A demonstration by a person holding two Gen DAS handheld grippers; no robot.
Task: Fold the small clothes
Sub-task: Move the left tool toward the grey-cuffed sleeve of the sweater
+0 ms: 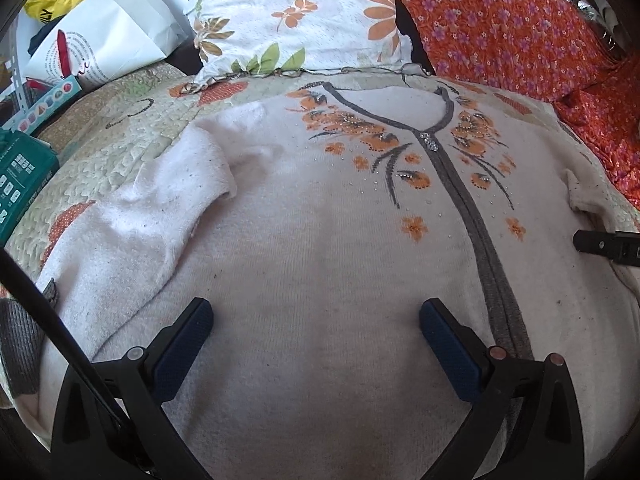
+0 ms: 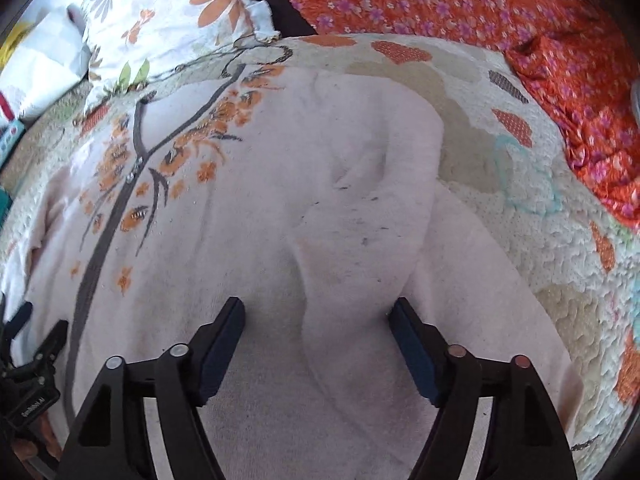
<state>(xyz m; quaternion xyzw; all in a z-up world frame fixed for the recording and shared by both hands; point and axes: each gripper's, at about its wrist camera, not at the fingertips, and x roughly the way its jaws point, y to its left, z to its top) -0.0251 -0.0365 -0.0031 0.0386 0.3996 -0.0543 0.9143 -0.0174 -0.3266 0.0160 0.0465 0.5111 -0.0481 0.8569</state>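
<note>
This is a home bedroom, the work surface being a bed. A quilted bedspread (image 1: 120, 136) with orange patches lies under and ahead of the jaws. Beyond them, at the head of the bed, rests 1 floral pillow (image 1: 296, 12), with an orange flowered blanket (image 1: 520, 28) bunched to its right. Far left of the jaws sit a white paper bag (image 1: 108, 36) and a teal box (image 1: 24, 176), ordinary household clutter.

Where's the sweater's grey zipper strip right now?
In the left wrist view, the grey zipper strip runs down the pale pink floral sweater, right of the left gripper; in the right wrist view it lies left of the right gripper.
</note>
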